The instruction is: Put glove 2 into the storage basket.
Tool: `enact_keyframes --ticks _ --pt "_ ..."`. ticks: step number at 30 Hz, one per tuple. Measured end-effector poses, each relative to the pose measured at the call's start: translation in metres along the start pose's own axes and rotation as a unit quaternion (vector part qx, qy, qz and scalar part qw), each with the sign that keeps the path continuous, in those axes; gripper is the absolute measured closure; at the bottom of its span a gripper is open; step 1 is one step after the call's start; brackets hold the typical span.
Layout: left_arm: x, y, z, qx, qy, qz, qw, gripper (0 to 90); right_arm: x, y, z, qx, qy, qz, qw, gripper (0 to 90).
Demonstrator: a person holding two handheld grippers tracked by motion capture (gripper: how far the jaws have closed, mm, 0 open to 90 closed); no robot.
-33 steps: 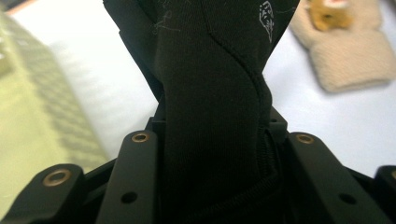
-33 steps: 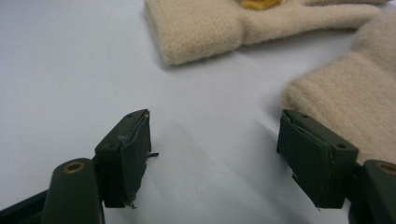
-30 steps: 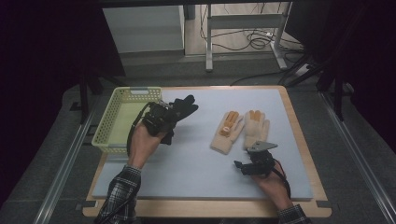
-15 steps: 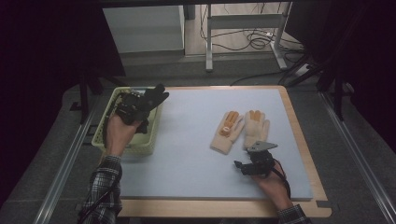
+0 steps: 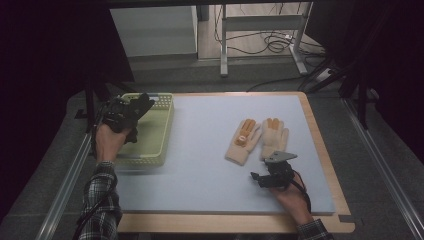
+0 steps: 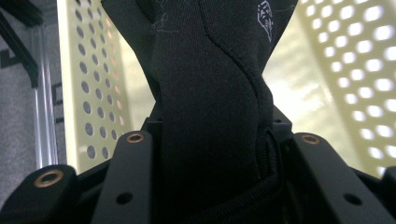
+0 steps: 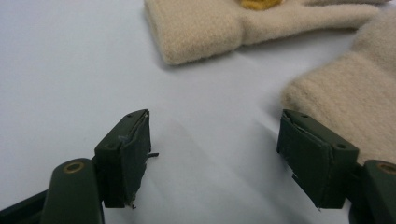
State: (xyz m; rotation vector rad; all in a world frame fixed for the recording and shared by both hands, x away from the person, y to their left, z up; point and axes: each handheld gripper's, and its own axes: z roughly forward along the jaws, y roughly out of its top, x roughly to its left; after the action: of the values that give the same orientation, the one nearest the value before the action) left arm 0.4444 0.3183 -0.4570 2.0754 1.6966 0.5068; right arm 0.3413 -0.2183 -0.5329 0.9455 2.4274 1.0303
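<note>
My left gripper [image 5: 131,116] is shut on a black glove [image 5: 140,104] and holds it over the pale green perforated basket [image 5: 161,134] at the table's left edge. In the left gripper view the black glove [image 6: 210,84] fills the gap between the jaws, with the basket wall [image 6: 88,88] behind it. Two beige gloves with orange patches [image 5: 245,140] [image 5: 274,136] lie side by side on the right part of the light blue mat [image 5: 200,150]. My right gripper [image 5: 259,179] rests open on the mat just below them; its fingertips [image 7: 128,154] sit near a beige cuff [image 7: 201,32].
The wooden table rim [image 5: 320,145] frames the mat. Metal rails [image 5: 65,185] run along both sides. A table leg and cables [image 5: 270,45] stand on the floor beyond the far edge.
My left gripper has carried the black glove leftward from the mat to above the basket. The right gripper has stayed still.
</note>
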Motion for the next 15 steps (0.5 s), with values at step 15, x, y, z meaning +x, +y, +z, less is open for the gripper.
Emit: enact_keyframes --ticks 15 --pt "0.014 0.006 0.059 0.102 0.04 -0.005 0.994 51.8 0.0 0.0 0.0 0.0 0.0 -0.001 1.0 25.3"
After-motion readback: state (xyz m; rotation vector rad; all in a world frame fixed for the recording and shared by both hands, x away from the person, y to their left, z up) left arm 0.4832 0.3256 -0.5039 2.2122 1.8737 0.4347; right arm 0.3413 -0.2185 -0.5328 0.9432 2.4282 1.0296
